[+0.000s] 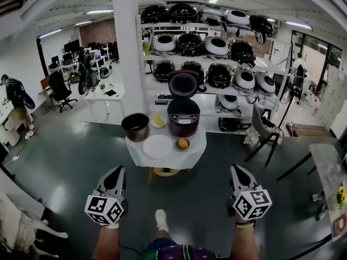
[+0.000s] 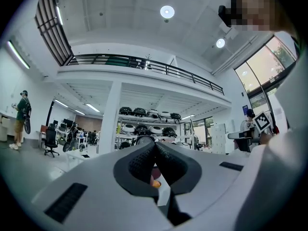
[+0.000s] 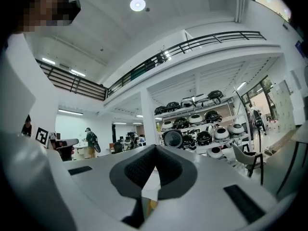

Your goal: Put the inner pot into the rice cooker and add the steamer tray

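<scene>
Two grippers, both empty and pinched fully shut, held level at the bottom of the head view: left gripper (image 1: 117, 170) lower left, right gripper (image 1: 237, 170) lower right.

Nothing's begun on the task. The inner pot (image 1: 135, 127) sits at the left corner of the little table (image 1: 191, 157) mid-frame. The rice cooker (image 1: 183, 118) is just right of it with its lid (image 1: 183, 83) flipped up, and the white steamer tray (image 1: 158, 146) lies flat in front of both. I'm well back from all of it.

My worries:
- The pot looks close to the table's edge, so a sloppy one-sided pinch on the rim could tip it off.
- The tray lies flat on the cloth, so it's hard to get a jaw under, and dragging it could pull the cloth along.
- There's a small orange thing (image 1: 182, 143) right beside the tray that I could easily knock.
</scene>
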`<state>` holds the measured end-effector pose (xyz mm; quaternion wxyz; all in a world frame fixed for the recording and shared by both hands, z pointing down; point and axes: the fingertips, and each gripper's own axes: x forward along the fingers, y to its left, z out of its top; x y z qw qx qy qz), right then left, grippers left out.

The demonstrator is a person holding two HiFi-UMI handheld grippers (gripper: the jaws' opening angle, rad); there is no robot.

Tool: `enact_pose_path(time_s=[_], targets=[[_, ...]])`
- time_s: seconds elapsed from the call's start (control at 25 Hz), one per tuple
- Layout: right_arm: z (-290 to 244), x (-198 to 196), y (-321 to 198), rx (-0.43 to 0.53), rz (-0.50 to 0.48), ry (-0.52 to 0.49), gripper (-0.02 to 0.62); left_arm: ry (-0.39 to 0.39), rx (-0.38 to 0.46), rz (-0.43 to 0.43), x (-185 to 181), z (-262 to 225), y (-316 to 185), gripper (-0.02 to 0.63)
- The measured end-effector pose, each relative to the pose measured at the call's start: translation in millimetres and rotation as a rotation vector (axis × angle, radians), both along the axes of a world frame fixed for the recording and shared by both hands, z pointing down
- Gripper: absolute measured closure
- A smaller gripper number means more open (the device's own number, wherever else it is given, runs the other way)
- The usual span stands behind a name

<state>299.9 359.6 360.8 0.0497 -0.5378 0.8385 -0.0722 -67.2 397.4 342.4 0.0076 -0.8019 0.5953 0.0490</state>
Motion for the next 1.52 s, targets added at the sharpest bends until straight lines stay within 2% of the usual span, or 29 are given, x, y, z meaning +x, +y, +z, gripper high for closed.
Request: enact_pose_path(time_s=[0.52,1.04,1.32,1.52], targets=[[-5.8,-23.1,-70.9,0.042,0.000,0.019,0.588,0.010,-0.010,-0.016,-20.5,6.0,-66.4,0.586],[-16.9,-93.2,-203.8,0.024,-0.096,0.096,0.588,-0.003,-0.007,-0.072,-60.6,4.1,-167.2,0.586],[-24.3,-119.0,-270.3,-0.003,-0.111,0.092,0.588,0.004,-0.009,-0.095,-94.1,-7.9,-233.9,0.586],[-33.5,-153.8,-329.0,-0.009,-0.120,0.079,0.588,0.010,-0.007,-0.089,-125.9,-22.4,-284.8,0.586]])
